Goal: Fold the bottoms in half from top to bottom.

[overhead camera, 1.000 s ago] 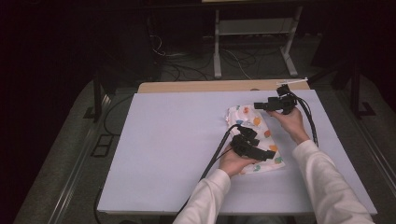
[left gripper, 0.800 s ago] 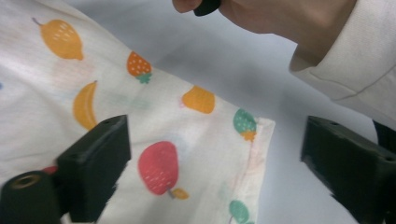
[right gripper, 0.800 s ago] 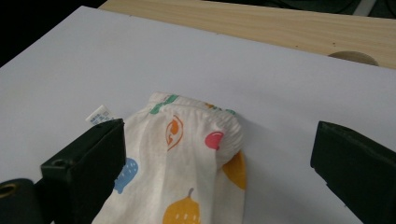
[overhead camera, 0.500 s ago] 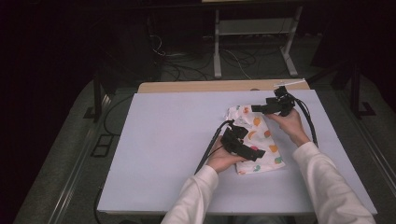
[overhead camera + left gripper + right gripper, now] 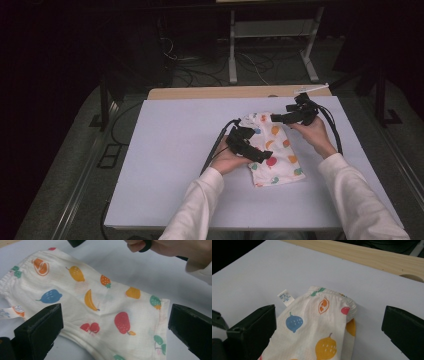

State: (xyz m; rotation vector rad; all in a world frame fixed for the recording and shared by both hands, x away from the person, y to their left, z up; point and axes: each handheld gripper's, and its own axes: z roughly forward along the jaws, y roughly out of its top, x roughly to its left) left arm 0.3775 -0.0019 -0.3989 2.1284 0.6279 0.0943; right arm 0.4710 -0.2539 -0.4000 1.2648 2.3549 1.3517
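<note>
High view: both the left gripper (image 5: 260, 154) and right gripper (image 5: 277, 118) hover, jaws apart (nothing clamped), over the folded white fruit-printed cotton garment (image 5: 276, 160).

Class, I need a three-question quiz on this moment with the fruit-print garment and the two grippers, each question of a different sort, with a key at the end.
1. True or false: the left gripper is clamped shut on the fruit-print shorts.
2. Multiple choice: the white care label sticks out near the A) elastic waistband, B) leg hem, C) wooden strip.
3. Fill in: the shorts lie on the ____ table cover.

Key: 1 false, both grippers' fingers stand apart over the cloth; the right gripper too. 2 A. 3 pale lavender.
</note>
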